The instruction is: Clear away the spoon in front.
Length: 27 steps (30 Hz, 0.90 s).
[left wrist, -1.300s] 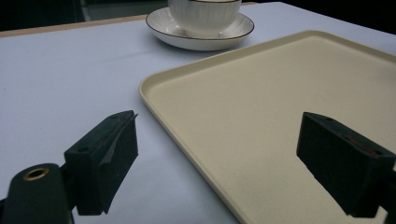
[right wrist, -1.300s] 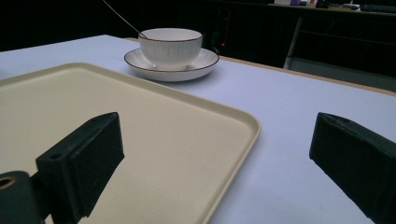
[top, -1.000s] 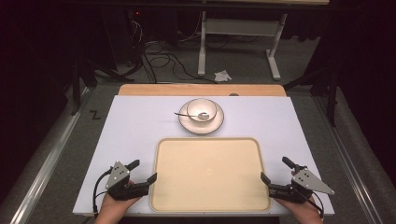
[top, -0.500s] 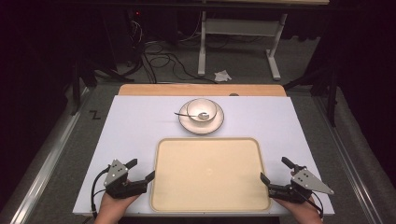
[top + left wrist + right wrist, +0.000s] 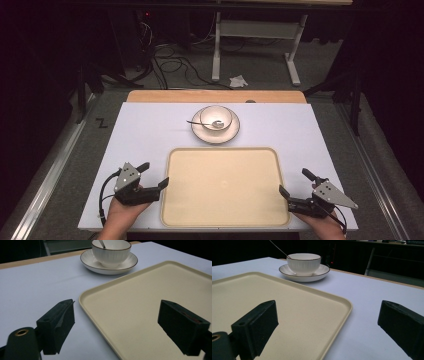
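Both tools, left tool and right tool, jaws apart, straddling cream tray edges. Risk: uneven lift tilts tray; bowl at 12 o'clock.

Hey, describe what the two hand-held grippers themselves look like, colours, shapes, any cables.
Each hand-held gripper, left and right, is black with two blocky, wedge-shaped jaws and carries a grey three-cornered plate with small dark dots on top. A black cable loops from the left one. In the left gripper view, a brass-coloured ring sits near the jaw base.
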Each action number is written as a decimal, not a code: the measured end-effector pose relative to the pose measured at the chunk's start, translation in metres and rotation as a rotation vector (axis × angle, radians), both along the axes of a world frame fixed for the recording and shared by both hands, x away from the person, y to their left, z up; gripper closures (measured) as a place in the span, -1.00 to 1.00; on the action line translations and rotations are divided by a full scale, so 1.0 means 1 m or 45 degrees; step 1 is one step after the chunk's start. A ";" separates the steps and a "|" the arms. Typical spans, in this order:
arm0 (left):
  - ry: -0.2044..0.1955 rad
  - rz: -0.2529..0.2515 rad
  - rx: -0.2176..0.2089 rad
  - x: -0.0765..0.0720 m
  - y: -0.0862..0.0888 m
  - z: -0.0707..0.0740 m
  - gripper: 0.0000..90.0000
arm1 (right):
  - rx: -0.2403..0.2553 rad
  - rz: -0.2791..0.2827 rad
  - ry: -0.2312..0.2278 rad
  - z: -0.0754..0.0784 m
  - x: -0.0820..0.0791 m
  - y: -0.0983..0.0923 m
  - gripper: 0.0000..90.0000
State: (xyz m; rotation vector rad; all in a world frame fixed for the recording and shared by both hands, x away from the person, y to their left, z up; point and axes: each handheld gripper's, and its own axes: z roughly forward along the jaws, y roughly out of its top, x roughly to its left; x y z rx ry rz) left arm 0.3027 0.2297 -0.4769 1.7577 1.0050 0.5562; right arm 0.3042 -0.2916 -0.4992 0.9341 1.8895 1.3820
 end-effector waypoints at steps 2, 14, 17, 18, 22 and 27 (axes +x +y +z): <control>0.001 0.015 -0.008 0.005 0.002 0.004 -0.66 | 0.003 0.003 0.002 0.000 0.000 0.000 -0.92; 0.033 0.029 -0.017 0.033 -0.013 0.012 -0.64 | 0.003 -0.002 0.009 -0.001 0.000 -0.001 -0.92; 0.040 0.031 -0.033 0.041 -0.019 0.014 -0.65 | 0.001 0.001 0.005 -0.001 0.000 -0.002 -0.92; 0.044 0.031 -0.036 0.045 -0.021 0.015 -0.67 | 0.002 0.000 0.007 -0.001 0.000 -0.002 -0.92; 0.072 0.038 -0.049 0.058 -0.029 0.016 -0.86 | 0.000 -0.002 0.009 -0.001 0.000 -0.002 -0.92; 0.092 0.028 -0.054 0.073 -0.040 0.022 -0.99 | -0.001 0.003 0.004 -0.001 0.000 -0.003 -0.92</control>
